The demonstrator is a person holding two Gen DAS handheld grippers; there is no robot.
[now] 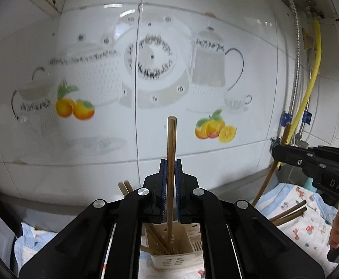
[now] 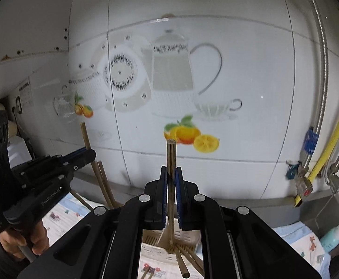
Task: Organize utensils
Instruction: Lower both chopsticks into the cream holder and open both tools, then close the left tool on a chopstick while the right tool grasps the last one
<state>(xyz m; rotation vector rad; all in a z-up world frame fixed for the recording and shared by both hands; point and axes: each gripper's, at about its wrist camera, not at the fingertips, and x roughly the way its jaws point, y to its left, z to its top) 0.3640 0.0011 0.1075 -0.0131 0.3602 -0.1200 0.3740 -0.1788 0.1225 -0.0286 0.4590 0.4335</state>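
My left gripper [image 1: 171, 165] is shut on a brown chopstick [image 1: 171, 153] held upright, its lower end inside a white slotted utensil holder [image 1: 174, 253] that holds other chopsticks. My right gripper [image 2: 171, 172] is shut on another upright chopstick [image 2: 171, 160], its lower end in the same holder [image 2: 155, 239]. In the left wrist view the right gripper [image 1: 277, 150] shows at the right with its chopstick [image 1: 268, 176]. In the right wrist view the left gripper [image 2: 89, 153] shows at the left with its chopstick [image 2: 85, 137].
A printed cloth [image 1: 309, 218] covers the counter with loose chopsticks [image 1: 288, 212] on it. More chopsticks [image 2: 185, 262] lie by the holder. A tiled wall [image 1: 146, 69] stands close behind. Yellow hose [image 2: 330, 144] and valves are at right, a pump bottle [image 2: 334, 234] in the corner.
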